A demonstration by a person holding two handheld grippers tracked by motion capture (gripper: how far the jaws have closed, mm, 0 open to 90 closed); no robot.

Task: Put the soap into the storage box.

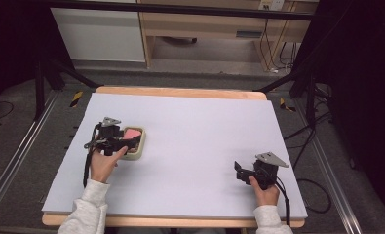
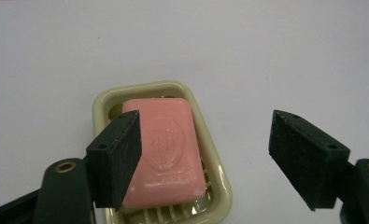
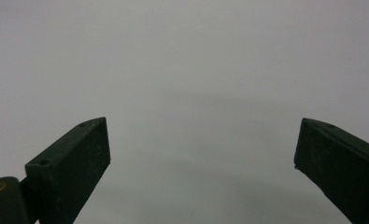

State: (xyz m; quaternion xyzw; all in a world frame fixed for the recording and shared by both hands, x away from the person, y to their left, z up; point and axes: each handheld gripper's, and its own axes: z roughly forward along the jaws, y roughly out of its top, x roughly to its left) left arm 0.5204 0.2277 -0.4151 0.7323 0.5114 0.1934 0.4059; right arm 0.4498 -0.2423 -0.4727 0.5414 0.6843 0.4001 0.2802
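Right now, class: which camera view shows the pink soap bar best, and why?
The left gripper view: the pink soap bar is close, its embossed face readable, lying in the cream soap dish, one corner behind a jaw. In the high view it is a small pink patch partly hidden by the left gripper. The right gripper view looks onto the bare table.

In the left gripper view, the left hand-held gripper [image 2: 205, 158] hides the pink soap's [image 2: 166, 154] near left corner, and the picture's bottom edge cuts off the soap dish [image 2: 219, 186].
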